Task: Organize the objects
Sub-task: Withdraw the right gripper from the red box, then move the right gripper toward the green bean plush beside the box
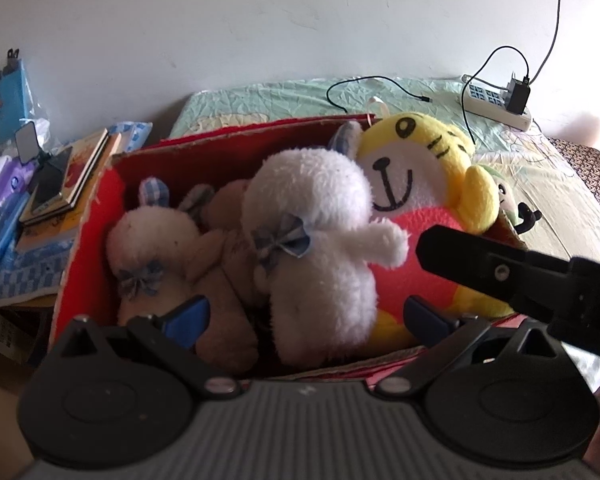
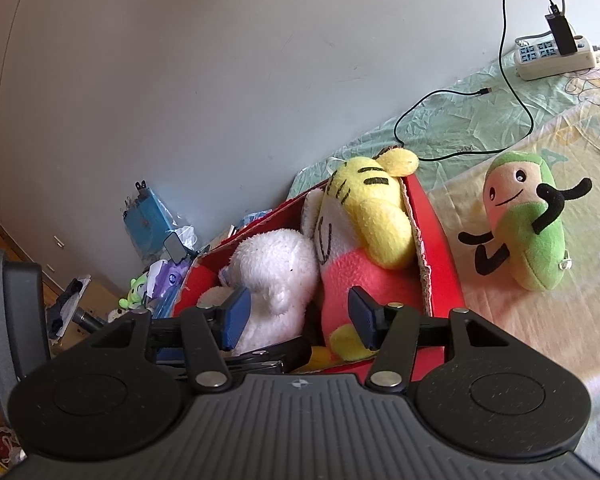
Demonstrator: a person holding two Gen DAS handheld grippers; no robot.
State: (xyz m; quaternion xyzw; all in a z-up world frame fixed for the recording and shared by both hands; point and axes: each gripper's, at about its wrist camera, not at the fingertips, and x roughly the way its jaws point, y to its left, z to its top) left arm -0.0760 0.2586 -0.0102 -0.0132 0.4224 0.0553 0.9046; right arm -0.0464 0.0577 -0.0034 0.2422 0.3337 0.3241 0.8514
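- The red cardboard box point(image 1: 100, 216) sits on the bed point(image 2: 520, 312), packed with soft toys.
- The left gripper point(image 1: 306, 318) hangs just above the near edge of the box, its blue-padded fingers point(image 1: 190, 316) spread wide apart, holding nothing.
- Between those fingers stands the white plush rabbit point(image 1: 320, 240), upright in the middle of the box, a blue checked bow at its neck.
- To its left a cream plush rabbit point(image 1: 156, 248) leans back in the box, with a brownish plush wedged between the two; what that one is cannot be told.
- On the right of the box lies the yellow tiger plush point(image 1: 416, 168), its red body pressed against the white rabbit, its head poking above the back wall.
- The right gripper point(image 2: 300, 316) hovers over the same box from the right, fingers parted and empty; one pad is just beside the white rabbit, the other over the tiger's red body.
- Its black finger reaches into the left camera's view across the tiger.
- Outside the box, on the sheet to its right, a green bean plush point(image 2: 524, 224) with black arms lies well apart from both grippers.
- A white power strip point(image 2: 556, 56) with a black charger and cable rests on the bed by the wall.
- Books point(image 1: 68, 176) and clutter are stacked left of the box.
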